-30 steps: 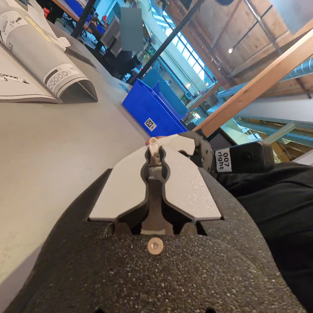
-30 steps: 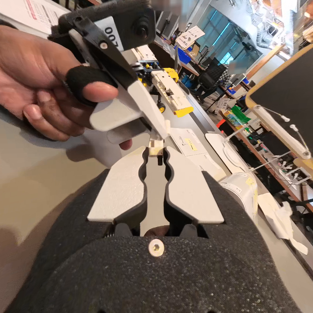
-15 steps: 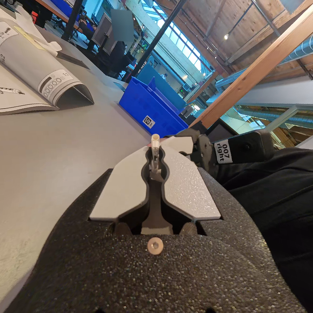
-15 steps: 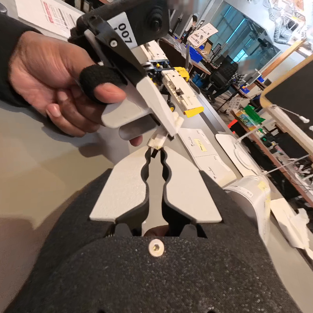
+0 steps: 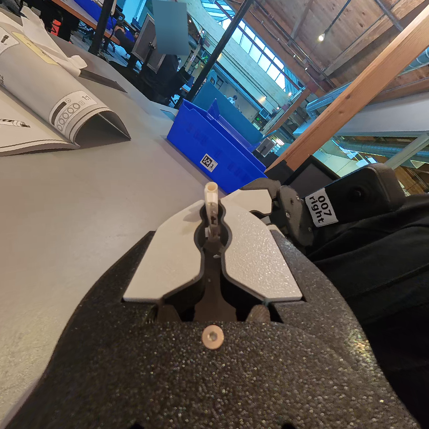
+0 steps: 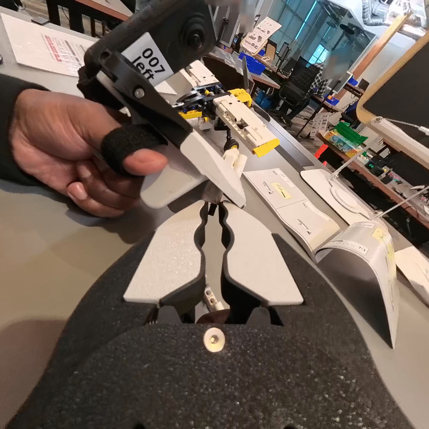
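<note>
Grey tabletop (image 5: 69, 220) carries an open instruction booklet (image 6: 301, 209). Left gripper (image 5: 212, 204) clamps a cream connector piece (image 5: 211, 195), long axis forward. Right gripper (image 6: 213, 206), directly below, pinches a small black pin (image 6: 211, 210).

Cream connector piece (image 5: 211, 197) pinched upright in left tongs (image 5: 212, 210).

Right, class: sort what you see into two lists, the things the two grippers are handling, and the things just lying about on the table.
Handled by the grippers:
- white brick piece, clamped in the left gripper
- small black pin, pinched at the tips of the right gripper

Lying about on the grey table:
- open booklet
- white and yellow brick model
- blue bin
</note>
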`<state>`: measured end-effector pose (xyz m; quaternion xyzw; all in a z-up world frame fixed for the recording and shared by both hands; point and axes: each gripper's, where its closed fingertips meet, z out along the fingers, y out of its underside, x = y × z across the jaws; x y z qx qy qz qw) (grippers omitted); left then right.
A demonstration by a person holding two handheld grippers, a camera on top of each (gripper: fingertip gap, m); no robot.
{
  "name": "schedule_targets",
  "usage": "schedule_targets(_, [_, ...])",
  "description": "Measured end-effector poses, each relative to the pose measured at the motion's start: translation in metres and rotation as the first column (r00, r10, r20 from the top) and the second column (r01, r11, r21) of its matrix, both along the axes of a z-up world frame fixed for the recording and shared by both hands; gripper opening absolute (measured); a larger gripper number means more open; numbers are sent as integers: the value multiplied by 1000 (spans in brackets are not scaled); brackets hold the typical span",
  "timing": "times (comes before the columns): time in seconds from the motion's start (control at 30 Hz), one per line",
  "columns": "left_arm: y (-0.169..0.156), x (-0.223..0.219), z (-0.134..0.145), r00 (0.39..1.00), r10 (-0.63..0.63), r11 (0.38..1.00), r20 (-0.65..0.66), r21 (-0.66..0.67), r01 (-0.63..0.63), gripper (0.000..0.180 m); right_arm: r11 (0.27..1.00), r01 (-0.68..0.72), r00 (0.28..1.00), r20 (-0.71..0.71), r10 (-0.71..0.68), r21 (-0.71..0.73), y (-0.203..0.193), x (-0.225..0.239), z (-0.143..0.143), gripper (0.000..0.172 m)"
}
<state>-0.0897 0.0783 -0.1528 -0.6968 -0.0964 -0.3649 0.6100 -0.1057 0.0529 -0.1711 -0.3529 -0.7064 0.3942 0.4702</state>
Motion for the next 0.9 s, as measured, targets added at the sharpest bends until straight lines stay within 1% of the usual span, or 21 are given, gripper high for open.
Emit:
schedule_targets(0.07, [0, -1, 0, 1000, -2, 1000, 4, -2, 2, 7, 1000, -5, 1000, 2, 5, -16, -1, -1, 0, 9])
schedule_targets(0.17, [-1, -2, -2, 1000, -14, 1000, -11, -24, 13, 7, 999, -37, 999, 5, 37, 16, -1, 0, -2, 9])
schedule_targets(0.27, [-4, -10, -2, 1000, -7, 999, -25, -33, 6, 7, 993, -81, 997, -14, 82, 86, 3, 2, -1, 20])
schedule_targets(0.4, [-7, -17, 0, 998, -19, 998, -54, -58, 16, 7, 974, -123, 990, -46, 134, 190, 11, 6, 4, 27])
schedule_targets(0.47, [-6, -16, 4, 993, -40, 997, -107, -73, 32, 7, 961, -133, 985, -75, 156, 241, 16, 7, 11, 30])
schedule_targets(0.53, [-3, -16, 8, 979, -59, 995, -195, -94, 41, 7, 952, -140, 978, -113, 176, 272, 21, 7, 22, 33])
schedule_targets(0.63, [10, -17, 13, 945, -91, 993, -313, -105, 61, 7, 955, -136, 968, -171, 185, 265, 30, 2, 42, 42])
schedule_targets(0.67, [14, -16, 12, 937, -107, 992, -332, -106, 76, 7, 955, -139, 965, -183, 190, 260, 32, -1, 45, 46])
schedule_targets(0.73, [22, -9, 7, 939, -157, 985, -307, -124, 124, 7, 948, -133, 961, -195, 194, 289, 36, -6, 46, 55])
schedule_targets(0.8, [25, -2, 2, 949, -189, 979, -254, -126, 162, 7, 927, -119, 957, -208, 203, 357, 40, -9, 40, 62])
schedule_targets(0.9, [18, 8, -4, 958, -252, 964, -138, -127, 235, 7, 900, -170, 934, -225, 277, 402, 34, -1, 31, 64])
